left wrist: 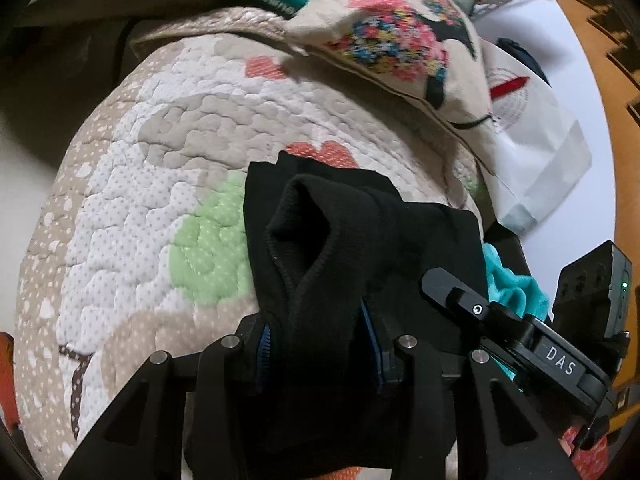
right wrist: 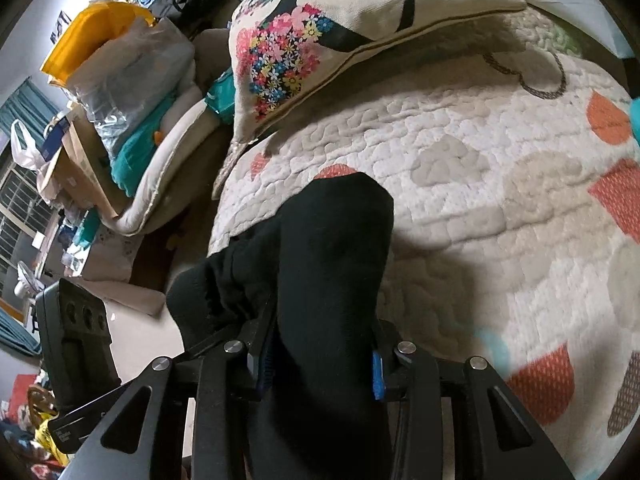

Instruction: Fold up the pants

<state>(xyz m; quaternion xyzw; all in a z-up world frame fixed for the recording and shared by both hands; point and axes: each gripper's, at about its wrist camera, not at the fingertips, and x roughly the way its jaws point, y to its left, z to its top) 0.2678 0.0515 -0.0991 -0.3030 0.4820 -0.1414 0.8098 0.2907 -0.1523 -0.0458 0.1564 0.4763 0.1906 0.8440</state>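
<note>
Left wrist view: my left fingers pinch the black pants, right fingers too, mid-fold; next, lay them flat on the quilt.

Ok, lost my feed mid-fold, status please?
Left tongs shut on black pants. Right tongs shut on them too. Pants lifted over quilt. Floral cushion ahead, clear of the pants.
</note>
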